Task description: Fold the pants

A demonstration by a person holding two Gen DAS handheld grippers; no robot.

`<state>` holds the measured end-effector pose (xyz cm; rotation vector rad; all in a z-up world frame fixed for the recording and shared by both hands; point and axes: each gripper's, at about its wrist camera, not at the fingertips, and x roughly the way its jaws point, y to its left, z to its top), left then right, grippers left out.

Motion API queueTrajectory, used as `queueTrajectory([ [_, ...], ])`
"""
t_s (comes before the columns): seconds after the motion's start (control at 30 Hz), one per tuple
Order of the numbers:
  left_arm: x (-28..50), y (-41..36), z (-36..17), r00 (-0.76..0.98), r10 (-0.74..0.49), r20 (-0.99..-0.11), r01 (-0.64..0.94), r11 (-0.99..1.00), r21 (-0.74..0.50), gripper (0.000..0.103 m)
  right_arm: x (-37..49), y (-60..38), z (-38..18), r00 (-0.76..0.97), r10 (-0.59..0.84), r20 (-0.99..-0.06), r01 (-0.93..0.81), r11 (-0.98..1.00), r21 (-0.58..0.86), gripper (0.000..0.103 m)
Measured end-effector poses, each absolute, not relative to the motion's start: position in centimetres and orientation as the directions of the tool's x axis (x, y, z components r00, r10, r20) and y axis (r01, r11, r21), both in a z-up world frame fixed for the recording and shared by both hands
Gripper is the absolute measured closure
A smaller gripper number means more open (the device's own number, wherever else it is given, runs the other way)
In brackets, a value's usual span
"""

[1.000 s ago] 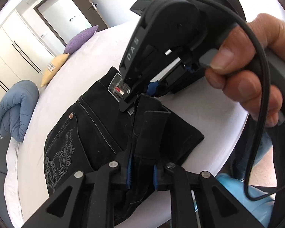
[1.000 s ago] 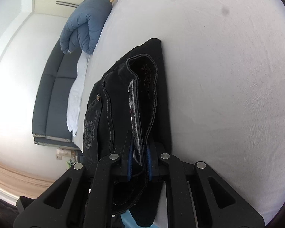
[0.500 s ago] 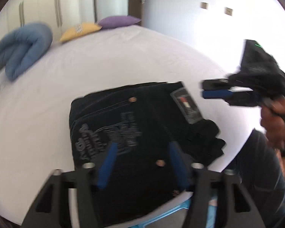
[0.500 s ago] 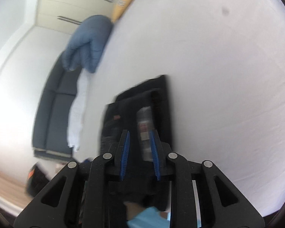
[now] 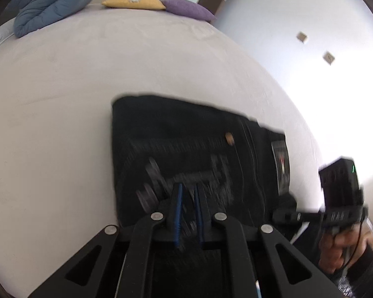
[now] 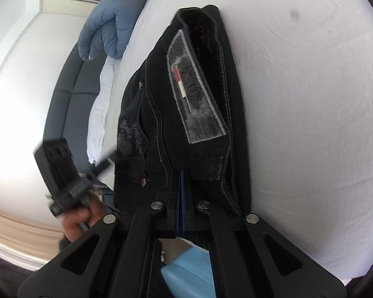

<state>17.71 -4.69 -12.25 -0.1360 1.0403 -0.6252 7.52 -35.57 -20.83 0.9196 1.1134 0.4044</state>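
Black folded pants (image 5: pixel 199 149) centre frame on white bed (image 5: pixel 62 99), waist patch (image 6: pixel 196 94) red-striped, lettering unreadable, your left gripper (image 5: pixel 187 198) narrow and closing, nothing between, your right gripper (image 6: pixel 181 186) closed empty, only the left view shows yellow pillow (image 5: pixel 134 0).

You see matt black denim pants (image 6: pixel 161 124) with pale stitching, a copper rivet and a worn grey patch (image 6: pixel 196 94), on a smooth white cloth sheet (image 5: pixel 49 124); upper left, a puffy blue quilted duvet (image 5: pixel 49 2).

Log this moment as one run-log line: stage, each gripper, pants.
stage: fold nearly done | left gripper: closing, nothing gripped | right gripper: shut, empty | black pants: folded on white bed
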Motion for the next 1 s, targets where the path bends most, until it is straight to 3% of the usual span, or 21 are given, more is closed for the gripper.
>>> queueTrajectory([
  [0.1,21.9,-4.4,-12.2,0.347,-0.562,-0.751,0.362,0.819,-0.446,0.092,7.6,-35.5,-20.9,0.424,0.681,-0.597,0.167,0.589,0.791,0.103],
  [0.17,23.4,-5.3,-13.5,0.315,-0.535,-0.784,0.367,0.830,-0.420,0.092,7.6,-35.4,-20.9,0.431,0.673,-0.601,0.173,0.592,0.787,0.103],
  [0.2,23.7,-5.9,-14.3,0.302,-0.511,-0.805,0.380,0.839,-0.390,0.101,7.1,-35.7,-20.9,0.436,0.671,-0.599,0.176,0.589,0.788,0.103],
  [0.23,23.8,-6.3,-15.5,0.286,-0.492,-0.822,0.385,0.845,-0.372,0.101,7.0,-35.6,-20.9,0.440,0.670,-0.599,0.180,0.587,0.789,0.103],
  [0.37,21.6,-4.7,-15.4,0.325,-0.518,-0.791,0.364,0.841,-0.401,0.101,6.9,-34.7,-20.8,0.450,0.661,-0.601,0.182,0.591,0.786,0.103],
  [0.67,10.5,-2.8,-14.8,0.434,-0.424,-0.795,0.380,0.886,-0.265,0.101,6.2,-35.9,-21.1,0.464,0.660,-0.591,0.166,0.590,0.790,0.103],
  [1.0,8.6,-3.1,-15.1,0.444,-0.369,-0.816,0.384,0.902,-0.199,0.101,5.5,-35.6,-20.8,0.476,0.648,-0.595,0.153,0.605,0.781,0.103],
])
